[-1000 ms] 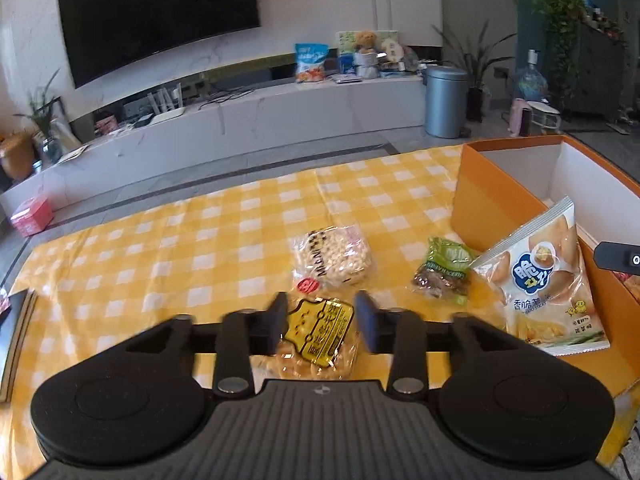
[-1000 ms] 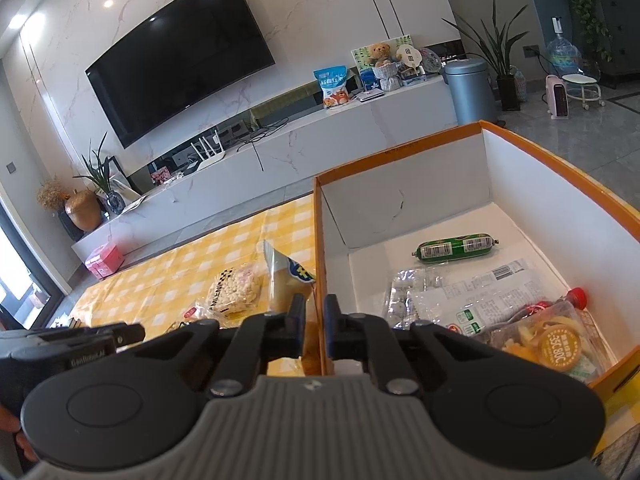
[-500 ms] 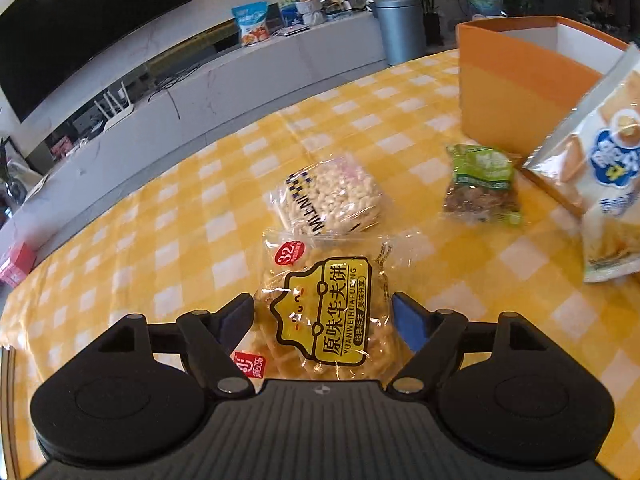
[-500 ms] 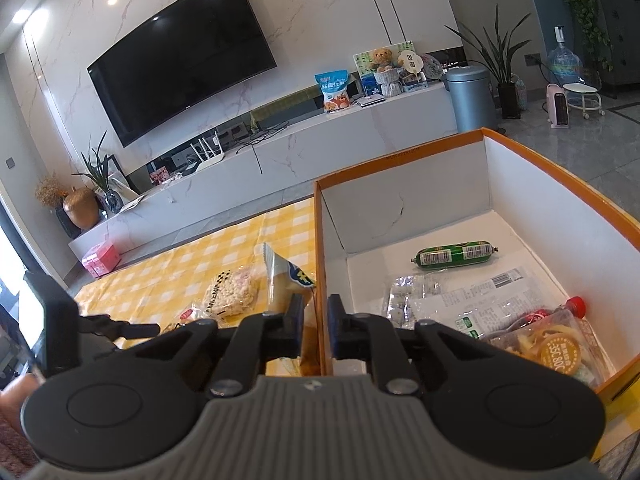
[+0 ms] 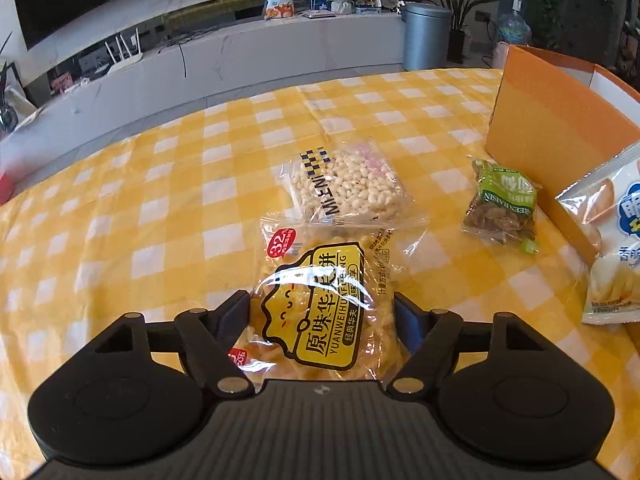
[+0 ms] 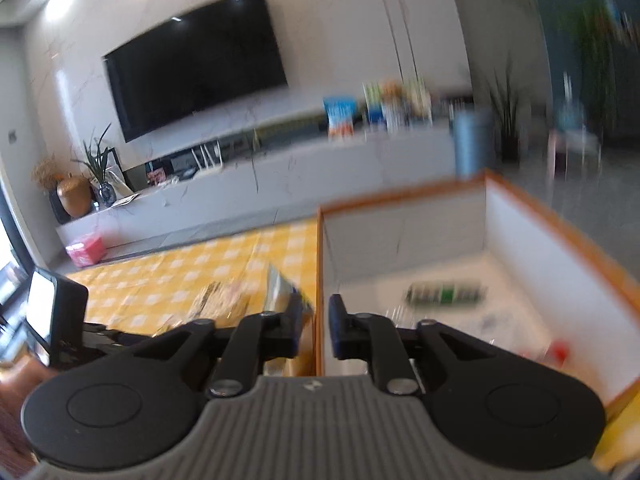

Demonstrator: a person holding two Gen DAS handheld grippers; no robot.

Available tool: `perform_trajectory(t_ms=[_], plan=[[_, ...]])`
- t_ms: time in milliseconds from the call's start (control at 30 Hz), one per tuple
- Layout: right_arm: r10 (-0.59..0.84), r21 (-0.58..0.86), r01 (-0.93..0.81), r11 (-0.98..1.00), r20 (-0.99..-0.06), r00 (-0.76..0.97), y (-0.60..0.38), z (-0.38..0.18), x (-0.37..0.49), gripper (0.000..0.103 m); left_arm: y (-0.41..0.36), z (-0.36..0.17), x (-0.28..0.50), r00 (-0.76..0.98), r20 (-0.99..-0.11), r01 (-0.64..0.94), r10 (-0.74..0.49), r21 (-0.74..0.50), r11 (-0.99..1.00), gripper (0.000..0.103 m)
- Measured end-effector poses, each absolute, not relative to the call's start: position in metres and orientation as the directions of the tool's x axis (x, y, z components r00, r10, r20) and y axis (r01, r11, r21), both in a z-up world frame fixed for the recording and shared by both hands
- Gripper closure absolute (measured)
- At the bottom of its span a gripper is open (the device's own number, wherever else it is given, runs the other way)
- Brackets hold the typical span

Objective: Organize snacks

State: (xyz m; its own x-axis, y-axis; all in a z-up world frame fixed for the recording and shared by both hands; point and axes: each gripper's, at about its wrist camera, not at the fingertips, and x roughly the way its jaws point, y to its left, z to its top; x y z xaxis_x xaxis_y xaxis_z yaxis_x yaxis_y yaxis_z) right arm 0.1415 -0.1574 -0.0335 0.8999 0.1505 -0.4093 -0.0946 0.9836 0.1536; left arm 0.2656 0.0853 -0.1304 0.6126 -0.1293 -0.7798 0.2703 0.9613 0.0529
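Left tool [image 5: 322,308], lower centre: jaws just narrowing around waffle pack [image 5: 326,308] on table [image 5: 120,208], contact unclear. Centre: puffed-rice pack [image 5: 348,184]. Right: raisins [image 5: 502,208], box [image 5: 548,120]. Right tool [image 6: 316,320]: jaws just parting, astride box wall.

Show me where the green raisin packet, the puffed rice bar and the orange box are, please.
green raisin packet [image 5: 505,204], left wrist view, middle of the packet.
puffed rice bar [image 5: 347,185], left wrist view, centre of the clear wrapper.
orange box [image 5: 548,120], left wrist view, its outer side wall.
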Motion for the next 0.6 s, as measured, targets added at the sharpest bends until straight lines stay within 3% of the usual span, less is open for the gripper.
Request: perform_trajectory(t_ms=[67, 233, 400, 533, 600], plan=[[0.183, 0.087, -0.161, 0.983, -0.429, 0.885, -0.148, -0.028, 0.145, 0.056, 0.089, -0.128, 0.257, 0.602, -0.786, 0.26, -0.14, 0.028, 0.965, 0.018], [0.219, -0.049, -0.278, 0.959, -0.495, 0.841, -0.125, -0.023, 0.169, 0.048, 0.09, -0.124, 0.226, 0.586, -0.797, 0.256, -0.147, 0.01, 0.967, 0.018], [0.157, -0.153, -0.282, 0.947, -0.546, 0.823, -0.109, -0.034, 0.199, 0.049, 0.097, -0.124, 0.203, 0.61, -0.778, 0.245, -0.149, 0.006, 0.969, 0.016], [0.131, -0.208, -0.312, 0.927, -0.6, 0.79, -0.097, -0.05, 0.209, 0.057, 0.096, -0.132, 0.203, 0.623, -0.766, 0.317, -0.16, 0.06, 0.947, 0.004], [0.082, -0.251, -0.278, 0.927, -0.588, 0.805, -0.093, -0.051, 0.206, 0.07, 0.098, -0.138, 0.205, 0.631, -0.76, 0.312, -0.154, 0.067, 0.948, 0.0]])
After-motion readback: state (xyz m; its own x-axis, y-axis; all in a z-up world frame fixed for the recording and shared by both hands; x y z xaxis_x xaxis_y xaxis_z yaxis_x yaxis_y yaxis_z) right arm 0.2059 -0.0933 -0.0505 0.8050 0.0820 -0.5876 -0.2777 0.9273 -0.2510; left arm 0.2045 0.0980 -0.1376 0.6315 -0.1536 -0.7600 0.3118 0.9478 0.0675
